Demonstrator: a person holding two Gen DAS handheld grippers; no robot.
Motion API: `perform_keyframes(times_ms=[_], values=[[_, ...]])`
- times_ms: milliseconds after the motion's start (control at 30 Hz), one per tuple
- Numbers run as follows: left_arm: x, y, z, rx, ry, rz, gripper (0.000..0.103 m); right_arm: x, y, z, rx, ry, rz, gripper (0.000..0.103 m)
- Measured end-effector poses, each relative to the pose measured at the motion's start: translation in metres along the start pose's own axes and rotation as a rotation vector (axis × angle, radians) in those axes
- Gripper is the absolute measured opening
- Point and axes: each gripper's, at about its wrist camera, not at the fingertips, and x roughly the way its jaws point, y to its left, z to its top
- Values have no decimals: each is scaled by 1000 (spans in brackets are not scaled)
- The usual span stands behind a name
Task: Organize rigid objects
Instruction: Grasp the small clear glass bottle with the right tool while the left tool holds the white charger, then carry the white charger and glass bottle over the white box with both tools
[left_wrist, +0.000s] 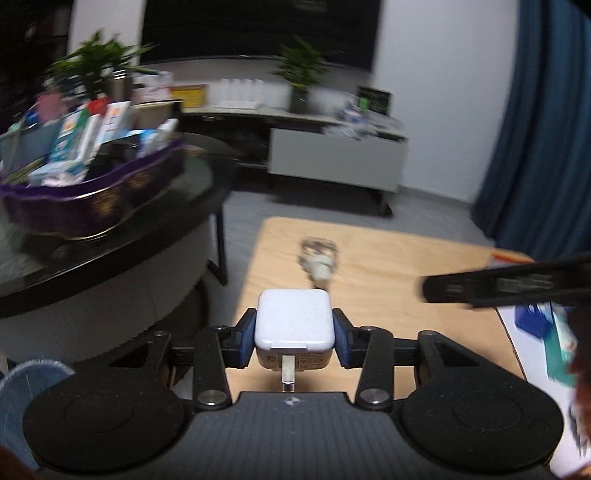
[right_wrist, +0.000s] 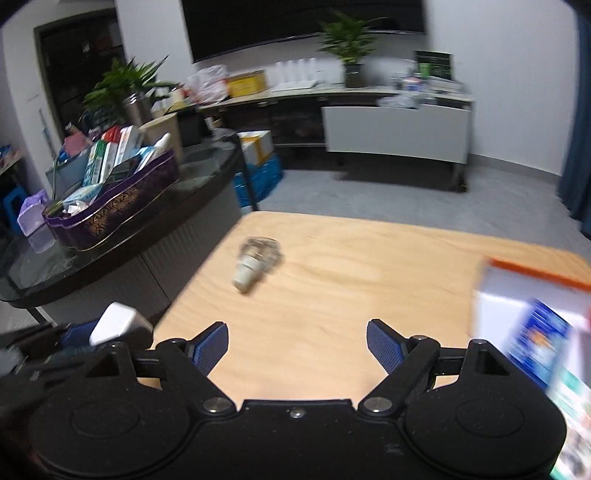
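Note:
My left gripper (left_wrist: 294, 338) is shut on a white plug charger (left_wrist: 294, 325), held above the near left corner of the wooden table (left_wrist: 388, 266); its metal prong points back at the camera. The charger also shows in the right wrist view (right_wrist: 118, 323) at the lower left. My right gripper (right_wrist: 297, 345) is open and empty above the table's near side; one of its fingers (left_wrist: 498, 288) shows at the right of the left wrist view. A clear light bulb (right_wrist: 255, 260) with a white base lies on its side on the table; it also shows in the left wrist view (left_wrist: 319, 258).
A purple tin (right_wrist: 110, 210) full of small boxes stands on a dark round glass table (right_wrist: 44, 273) to the left. A white and blue carton (right_wrist: 535, 325) lies on the wooden table's right side. A TV cabinet (right_wrist: 395, 129) with plants stands at the back.

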Motion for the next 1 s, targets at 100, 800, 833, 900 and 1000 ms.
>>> perform_keyframes(times_ms=[100,800,833,900,1000], values=[[-1,7,5,-41,-22,28,43,40,18,15,-2,4,-3,97],[-3,20,9,-194,-39,-10,43,147,35,36,-31,-1,-149,62],[-3,20,9,-188,-41,-9,43,141,33,34,-35,-5,-140,62],[-3,18,8,-179,-45,-9,43,123,30,30,-46,-13,-131,62],[-2,20,6,-187,-38,-18,43,86,23,22,-48,-41,-123,62]])
